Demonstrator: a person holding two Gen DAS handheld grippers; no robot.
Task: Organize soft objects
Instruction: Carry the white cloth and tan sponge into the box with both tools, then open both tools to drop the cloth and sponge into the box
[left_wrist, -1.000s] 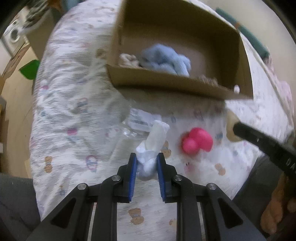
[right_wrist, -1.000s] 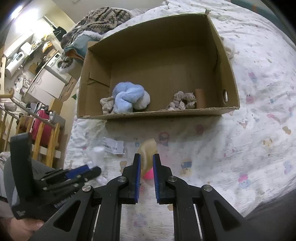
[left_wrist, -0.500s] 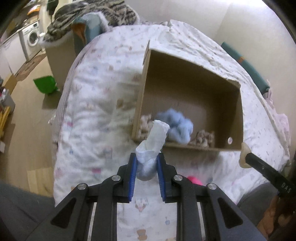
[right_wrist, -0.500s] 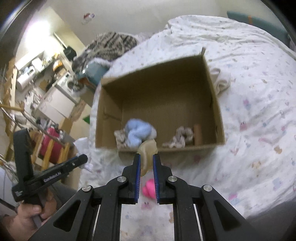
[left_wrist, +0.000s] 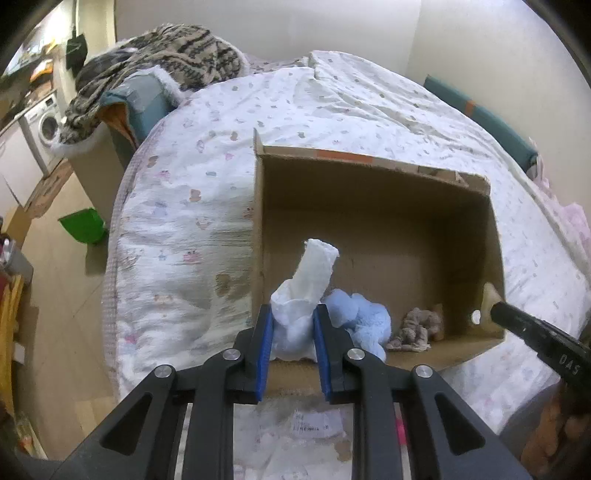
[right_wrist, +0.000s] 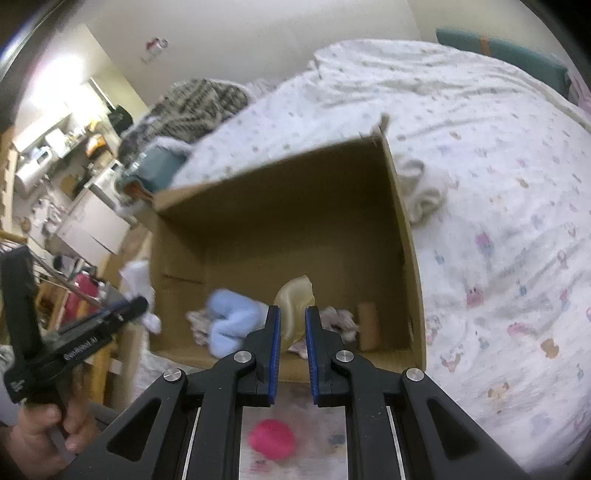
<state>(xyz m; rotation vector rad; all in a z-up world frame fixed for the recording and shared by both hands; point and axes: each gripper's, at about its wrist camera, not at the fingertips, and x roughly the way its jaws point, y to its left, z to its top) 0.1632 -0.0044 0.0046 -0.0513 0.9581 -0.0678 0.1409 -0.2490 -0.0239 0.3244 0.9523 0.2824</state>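
My left gripper (left_wrist: 293, 325) is shut on a white sock (left_wrist: 306, 288) that sticks up between its blue pads, held above the near left corner of an open cardboard box (left_wrist: 373, 173). My right gripper (right_wrist: 292, 325) is shut on a pale yellow soft piece (right_wrist: 293, 299) over the box's near wall (right_wrist: 402, 363). Inside the box lie a light blue plush (left_wrist: 364, 321) and a small beige-grey bundle (left_wrist: 413, 330); in the right wrist view the blue plush (right_wrist: 231, 319) sits left of my fingers and a brown roll (right_wrist: 368, 325) stands on the right. A pink ball (right_wrist: 272, 439) lies on the bed below.
The box rests on a bed with a white patterned cover (left_wrist: 192, 206). A crumpled cream cloth (right_wrist: 421, 192) lies beside the box's right wall. A plastic packet (left_wrist: 314, 428) lies under my left gripper. A striped blanket (left_wrist: 159, 55), a washing machine (left_wrist: 44, 125) and a green dustpan (left_wrist: 83, 225) stand off the bed.
Both grippers have risen and tipped toward the box, each keeping its piece. The box now sits lower in both views and its inside shows more; the pink ball has slid beneath the grippers.
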